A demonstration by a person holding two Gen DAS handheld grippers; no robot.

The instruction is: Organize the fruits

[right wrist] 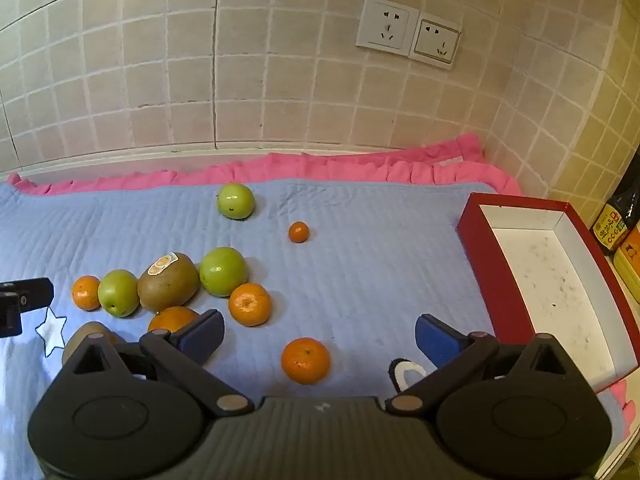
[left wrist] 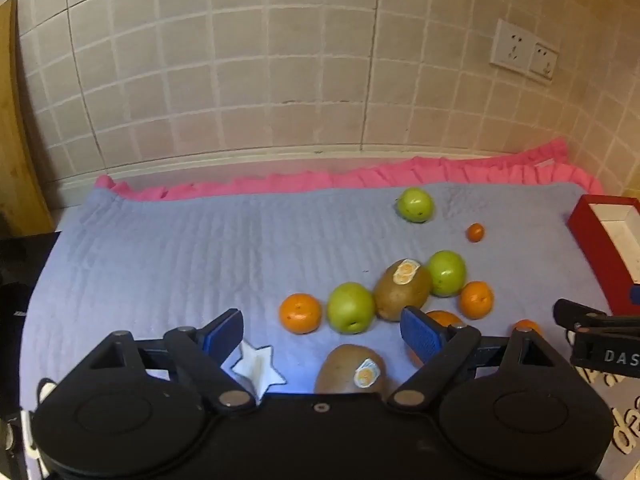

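Fruit lies scattered on a blue quilted cloth [left wrist: 160,248]. In the left wrist view my left gripper [left wrist: 322,334] is open and empty. A kiwi with a sticker [left wrist: 352,368] lies just below its fingers, with a green apple [left wrist: 351,307], an orange [left wrist: 300,313] and a second kiwi [left wrist: 402,288] just beyond. My right gripper [right wrist: 318,338] is open and empty, with an orange [right wrist: 306,360] between its fingers. A cluster of apples, oranges and a kiwi [right wrist: 168,282] lies to its left. A red box [right wrist: 516,296], empty inside, stands to the right.
A tiled wall with sockets [right wrist: 408,34] rises behind. A pink cloth edge [right wrist: 320,168] runs along the back. Bottles [right wrist: 616,224] stand right of the box. A far green apple [right wrist: 236,200] and a small orange [right wrist: 299,232] lie apart. A wooden board [left wrist: 16,140] stands at left.
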